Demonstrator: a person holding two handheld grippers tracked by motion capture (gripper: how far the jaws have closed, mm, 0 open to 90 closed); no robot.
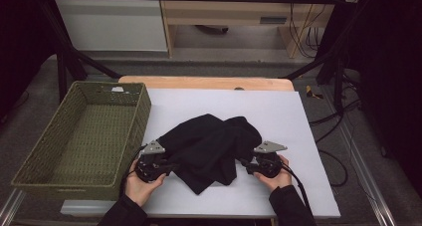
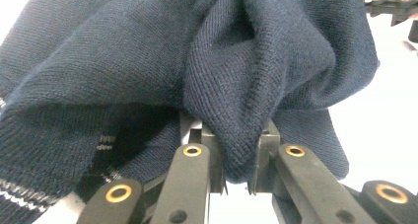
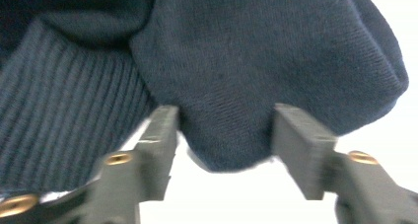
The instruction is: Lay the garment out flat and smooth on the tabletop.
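The left gripper [image 2: 236, 182] pinches a sweater [image 1: 211, 146] fold at lower centre. The right gripper [image 3: 224, 152] has its fingers spread around another fold, so that side could slump onto the counter [image 1: 278, 111].

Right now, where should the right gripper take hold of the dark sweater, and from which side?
Grip the rounded fold on the dark sweater at its right edge, coming in level from the right: that fold bulges between the right gripper jaws.
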